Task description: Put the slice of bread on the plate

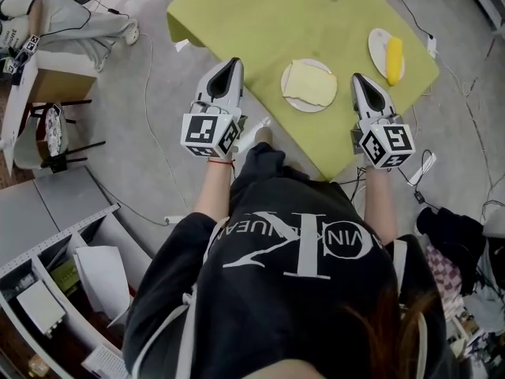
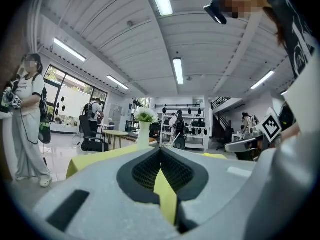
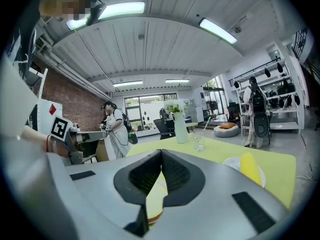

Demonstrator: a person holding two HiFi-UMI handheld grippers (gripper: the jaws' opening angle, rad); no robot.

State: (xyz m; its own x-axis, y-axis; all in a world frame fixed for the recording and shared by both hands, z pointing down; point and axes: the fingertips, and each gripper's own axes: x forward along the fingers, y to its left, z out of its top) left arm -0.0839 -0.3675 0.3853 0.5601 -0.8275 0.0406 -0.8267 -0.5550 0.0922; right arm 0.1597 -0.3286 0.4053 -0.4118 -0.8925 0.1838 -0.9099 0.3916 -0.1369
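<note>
Near table [image 1: 260,22] edge, bread [image 1: 309,83] on plate [image 1: 310,109]

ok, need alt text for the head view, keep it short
Seen from above, a slice of bread lies on a white plate on a yellow-green table. The person's left gripper and right gripper are held on either side of it, both shut and empty. Further right, a second plate holds a yellow item.

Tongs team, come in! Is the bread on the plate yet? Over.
Left tongs shut, empty. Right tongs shut, empty. Bread lies on plate. Nothing in the way.
</note>
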